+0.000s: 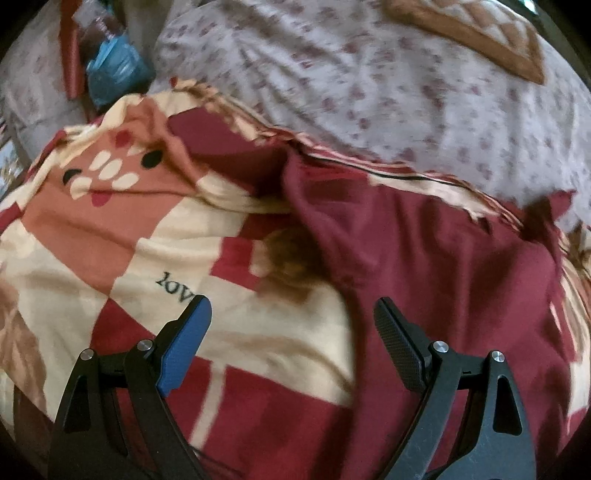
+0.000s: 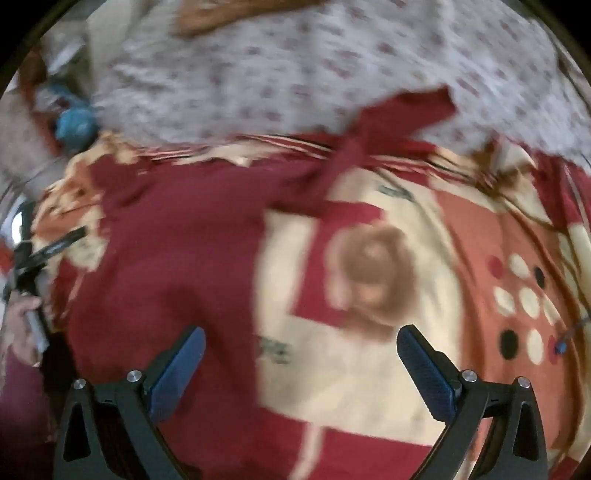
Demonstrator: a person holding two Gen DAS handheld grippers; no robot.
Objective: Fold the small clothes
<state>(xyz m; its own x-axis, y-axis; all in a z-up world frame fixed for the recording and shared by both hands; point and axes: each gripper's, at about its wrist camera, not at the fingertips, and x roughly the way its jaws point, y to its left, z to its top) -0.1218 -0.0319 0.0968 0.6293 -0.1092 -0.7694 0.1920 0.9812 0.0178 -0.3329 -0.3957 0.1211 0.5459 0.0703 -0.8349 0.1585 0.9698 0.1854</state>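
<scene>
A small dark red garment point(image 1: 424, 258) lies spread on a patterned blanket point(image 1: 110, 258), to the right of centre in the left wrist view. My left gripper point(image 1: 291, 314) is open and empty, above the garment's left edge. In the right wrist view the garment point(image 2: 177, 251) lies left of centre, with one sleeve point(image 2: 391, 125) stretched up to the right. My right gripper point(image 2: 301, 343) is open and empty, above the garment's right edge. The other gripper point(image 2: 33, 266) shows at the far left in a hand.
The blanket point(image 2: 369, 369) has red, cream and orange squares. Behind it lies a pale flowered sheet point(image 1: 369, 74) with a brown quilted cushion point(image 1: 480, 29). A blue plastic bag point(image 1: 114, 66) sits at the back left. Both views are blurred.
</scene>
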